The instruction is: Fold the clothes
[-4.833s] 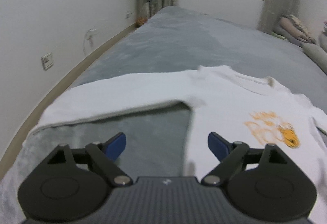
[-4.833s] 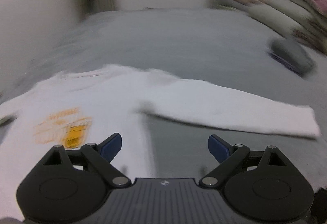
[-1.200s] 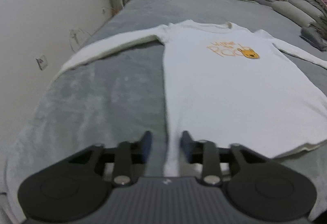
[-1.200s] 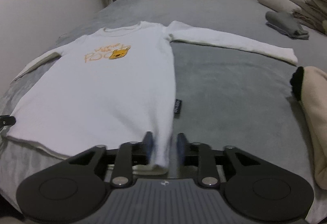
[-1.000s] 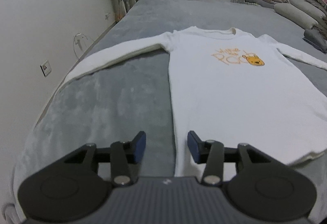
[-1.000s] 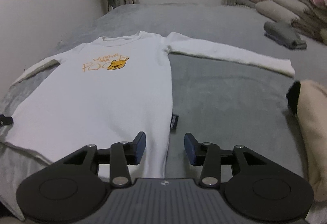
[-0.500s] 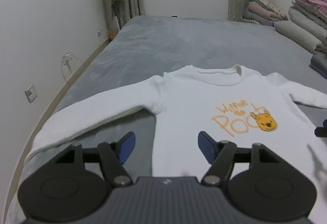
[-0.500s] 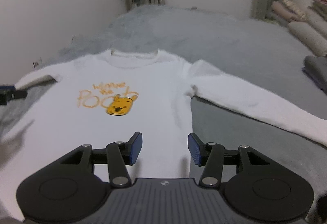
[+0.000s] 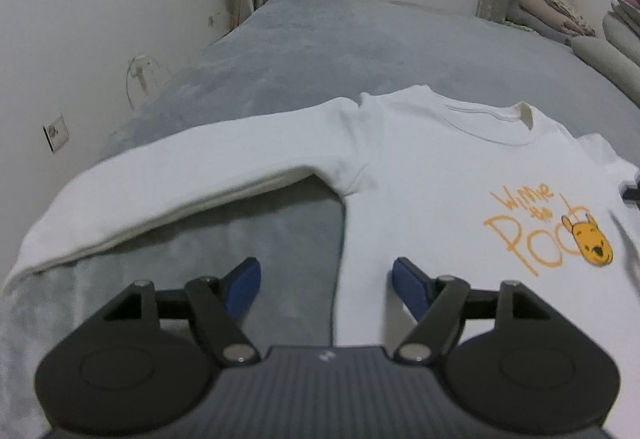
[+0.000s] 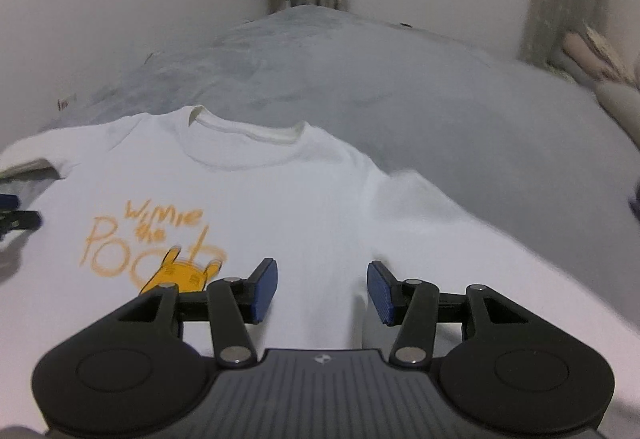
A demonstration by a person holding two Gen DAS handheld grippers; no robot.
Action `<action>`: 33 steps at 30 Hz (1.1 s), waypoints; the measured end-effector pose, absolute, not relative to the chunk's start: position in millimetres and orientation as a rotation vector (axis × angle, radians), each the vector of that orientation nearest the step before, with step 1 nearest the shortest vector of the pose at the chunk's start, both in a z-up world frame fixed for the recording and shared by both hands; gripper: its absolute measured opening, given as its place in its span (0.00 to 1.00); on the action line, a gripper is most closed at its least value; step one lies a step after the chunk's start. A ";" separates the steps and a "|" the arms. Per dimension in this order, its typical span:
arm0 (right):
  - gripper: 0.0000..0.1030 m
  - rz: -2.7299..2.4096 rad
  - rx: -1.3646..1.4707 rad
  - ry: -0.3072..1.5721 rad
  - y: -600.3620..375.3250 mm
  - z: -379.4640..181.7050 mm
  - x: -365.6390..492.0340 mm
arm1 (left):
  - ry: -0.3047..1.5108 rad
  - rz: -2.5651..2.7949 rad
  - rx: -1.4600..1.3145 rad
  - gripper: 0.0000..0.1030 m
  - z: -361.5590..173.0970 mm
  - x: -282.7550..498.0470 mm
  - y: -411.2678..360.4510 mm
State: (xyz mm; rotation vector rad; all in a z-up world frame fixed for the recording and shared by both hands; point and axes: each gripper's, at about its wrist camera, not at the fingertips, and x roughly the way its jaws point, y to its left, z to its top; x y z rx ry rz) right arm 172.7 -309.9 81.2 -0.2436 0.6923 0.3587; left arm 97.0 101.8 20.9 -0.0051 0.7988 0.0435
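White cotton fills the lower half of both views: a long-sleeved shirt [image 9: 432,191] lies face up and flat on a grey bed [image 9: 304,51], its orange cartoon-bear print [image 10: 160,243] (slightly blurred) at centre left of the right wrist view and at the right edge of the left wrist view. One sleeve [image 9: 168,183] runs out toward the left edge of the left wrist view; the other sleeve [image 10: 472,239] runs toward the lower right of the right wrist view.

The left gripper [image 9: 326,279] hangs over the shirt's side seam below the armpit, jaws spread wide and holding nothing. The right gripper [image 10: 322,289] sits over the chest near the other armpit, jaws also apart and empty; whether either touches the cloth cannot be told.

No fold appears made yet, so this looks like the opening step: choosing grips for the first fold. The next move probably calls for each gripper to come down on the shoulder or sleeve on its own side, pinch a single layer cleanly, and carry the sleeves inward across the chest without dragging the body askew.
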 end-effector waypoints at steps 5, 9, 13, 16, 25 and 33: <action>0.42 0.380 -0.243 0.679 -299.3 89.1 233.8 | 0.786 0.042 -0.023 0.69 24.0 97.0 106.6; 0.42 0.408 -0.318 0.696 -277.6 84.6 274.3 | 0.791 0.050 -0.040 0.69 23.2 100.9 109.6; 0.42 0.428 -0.418 0.709 -254.0 69.2 304.2 | 0.783 0.041 -0.018 0.69 25.5 97.1 106.5; 0.40 0.451 -0.494 0.722 -243.0 53.3 317.2 | 0.779 0.042 -0.013 0.69 25.8 96.5 105.7; 0.02 0.437 -0.323 0.648 -264.4 65.2 318.7 | 0.776 0.063 -0.023 0.69 25.6 96.7 107.1; 0.03 0.311 -0.458 0.629 -232.2 29.6 316.4 | 0.781 0.099 -0.031 0.70 23.7 98.4 111.5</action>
